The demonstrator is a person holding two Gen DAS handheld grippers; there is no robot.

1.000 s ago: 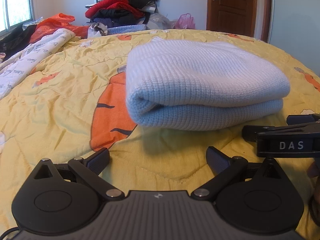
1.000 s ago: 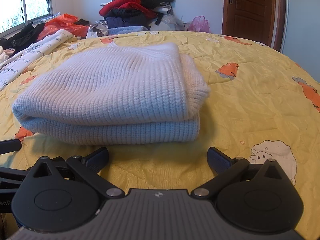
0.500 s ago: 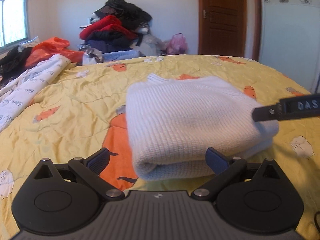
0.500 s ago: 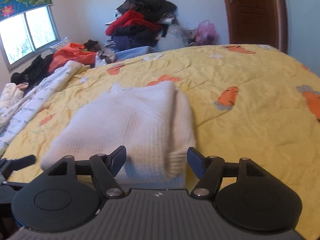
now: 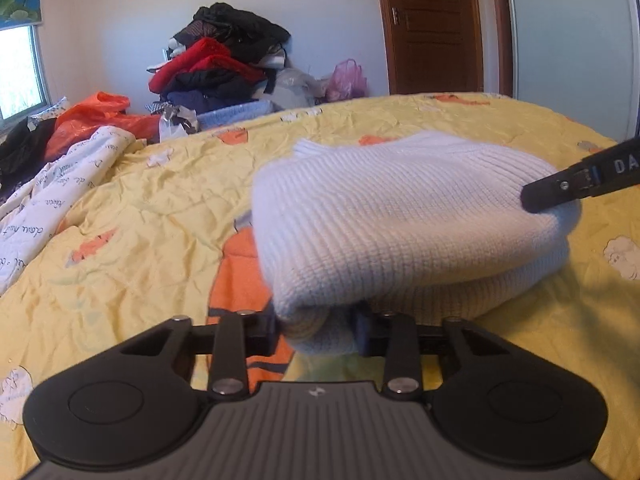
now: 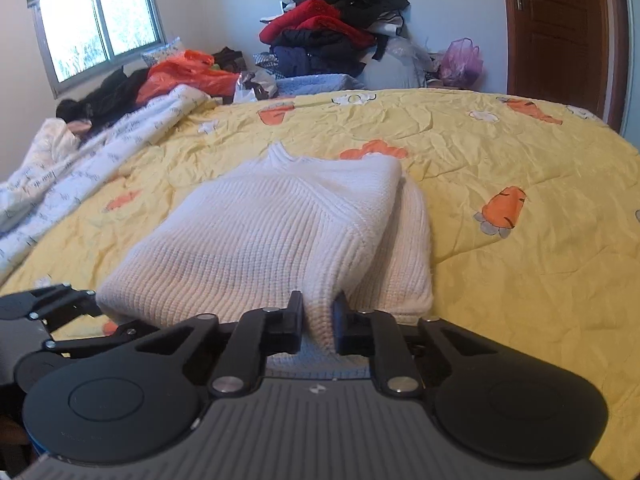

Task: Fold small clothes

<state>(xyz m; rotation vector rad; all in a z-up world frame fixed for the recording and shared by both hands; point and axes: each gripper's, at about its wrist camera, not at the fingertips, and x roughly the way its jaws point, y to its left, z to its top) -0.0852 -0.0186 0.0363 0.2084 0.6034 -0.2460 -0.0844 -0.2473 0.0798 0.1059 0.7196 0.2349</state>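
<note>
the white knit sweater (image 6: 272,232) lies on the yellow carrot-print quilt (image 6: 500,168), already doubled over into a thick bundle with at least 2 layers showing along its near edge. in the right wrist view it fills the middle of the frame, its neckline pointing to 12 o'clock.

the left gripper (image 5: 316,330) is clamped on the near corner of the sweater, a wad of knit squeezed between its fingers at 6 o'clock in its own view. the right gripper (image 6: 318,324) is likewise pinched on the near edge, a narrow pleat of fabric standing between its pads. in the left view the right tool reaches in from 3 o'clock, touching the far end of the bundle.

judging from the shape, the main folds are done; what seems left is 1 more fold or a lift to set the bundle aside. whether it rests fully on the quilt or is slightly raised, i cannot tell.

a clothes pile (image 6: 336,28) sits at 12 o'clock by the wall, a printed white blanket (image 6: 80,168) at 9 o'clock, a wooden door (image 6: 556,28) at 2 o'clock.
</note>
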